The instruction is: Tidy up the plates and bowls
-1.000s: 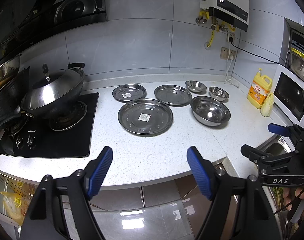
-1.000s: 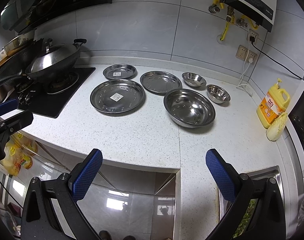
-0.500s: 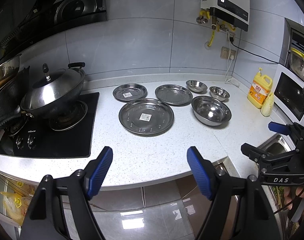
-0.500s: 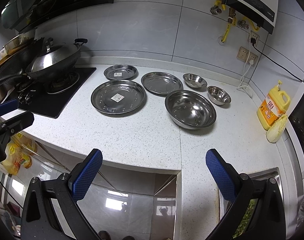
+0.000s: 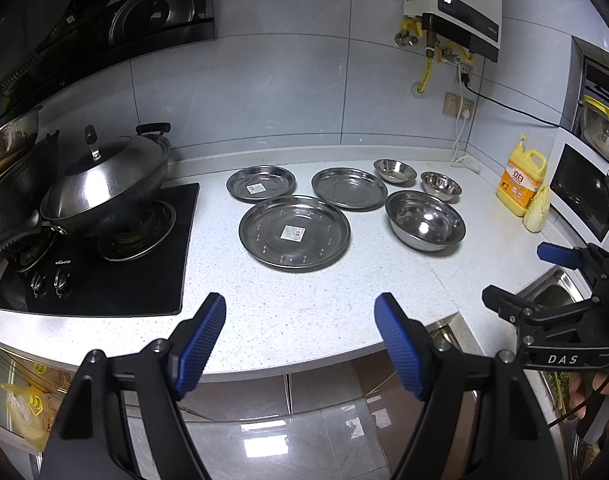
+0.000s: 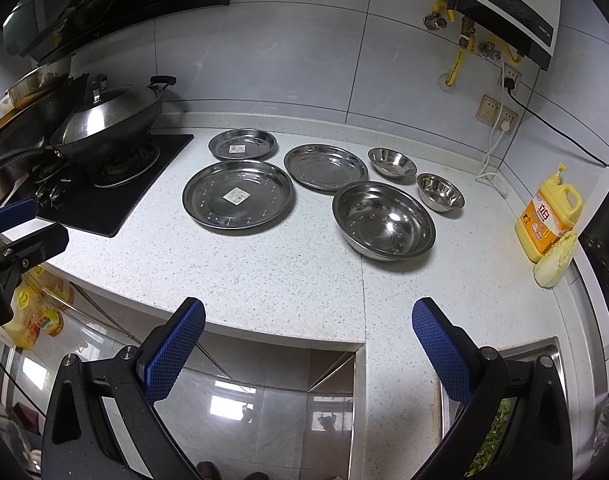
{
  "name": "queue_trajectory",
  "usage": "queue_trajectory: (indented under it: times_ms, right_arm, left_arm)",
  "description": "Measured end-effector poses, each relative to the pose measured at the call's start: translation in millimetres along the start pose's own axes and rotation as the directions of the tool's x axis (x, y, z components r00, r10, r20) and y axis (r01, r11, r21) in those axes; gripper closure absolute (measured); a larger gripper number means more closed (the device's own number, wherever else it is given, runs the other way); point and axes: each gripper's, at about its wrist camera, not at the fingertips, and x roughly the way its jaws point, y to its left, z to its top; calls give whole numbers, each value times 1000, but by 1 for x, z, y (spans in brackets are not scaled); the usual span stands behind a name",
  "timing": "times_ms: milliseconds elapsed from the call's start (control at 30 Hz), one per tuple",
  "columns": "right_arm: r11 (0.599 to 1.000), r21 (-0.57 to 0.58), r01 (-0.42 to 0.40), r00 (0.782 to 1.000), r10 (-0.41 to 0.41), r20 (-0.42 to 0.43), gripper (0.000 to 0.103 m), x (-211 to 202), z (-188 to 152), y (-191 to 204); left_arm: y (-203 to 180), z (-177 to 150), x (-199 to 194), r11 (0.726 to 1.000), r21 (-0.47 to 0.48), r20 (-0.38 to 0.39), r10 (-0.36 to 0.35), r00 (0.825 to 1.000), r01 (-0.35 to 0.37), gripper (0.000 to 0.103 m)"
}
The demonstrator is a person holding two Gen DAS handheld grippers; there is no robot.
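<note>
Steel dishes lie apart on the white counter [image 5: 336, 300]. A large plate [image 5: 294, 232] [image 6: 238, 194] with a label sits nearest. Behind it are a small labelled plate [image 5: 260, 182] [image 6: 242, 144] and a medium plate [image 5: 349, 188] [image 6: 325, 167]. A large bowl [image 5: 425, 220] [image 6: 384, 220] stands to the right, with two small bowls [image 5: 394, 170] [image 5: 441, 185] behind it. My left gripper [image 5: 300, 320] is open and empty, over the counter's front edge. My right gripper [image 6: 308, 320] is open and empty too, short of the large bowl.
A lidded wok [image 5: 104, 184] sits on the black hob [image 5: 104, 276] at the left. A yellow detergent bottle [image 5: 522, 178] and a cabbage [image 5: 538, 208] stand at the right, by a microwave [image 5: 584, 196]. A sink [image 6: 544, 364] lies at the near right. A water heater [image 5: 452, 0] hangs on the wall.
Both grippers have shifted slightly towards the counter; the dishes sit a little nearer in both views. Nothing was touched or moved.
</note>
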Motion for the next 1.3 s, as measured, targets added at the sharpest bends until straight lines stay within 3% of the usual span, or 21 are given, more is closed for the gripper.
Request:
queue_trajectory:
  times_ms: [1000, 1300]
  right_arm:
    - [1000, -13, -19, 1000, 19, -1, 1, 9, 3, 1]
    - [999, -12, -43, 999, 43, 12, 1, 10, 5, -10]
  left_arm:
    - [4, -2, 11, 1000, -7, -13, 16, 1000, -16, 27]
    - [-9, 4, 11, 999, -10, -19, 53, 998, -53, 27]
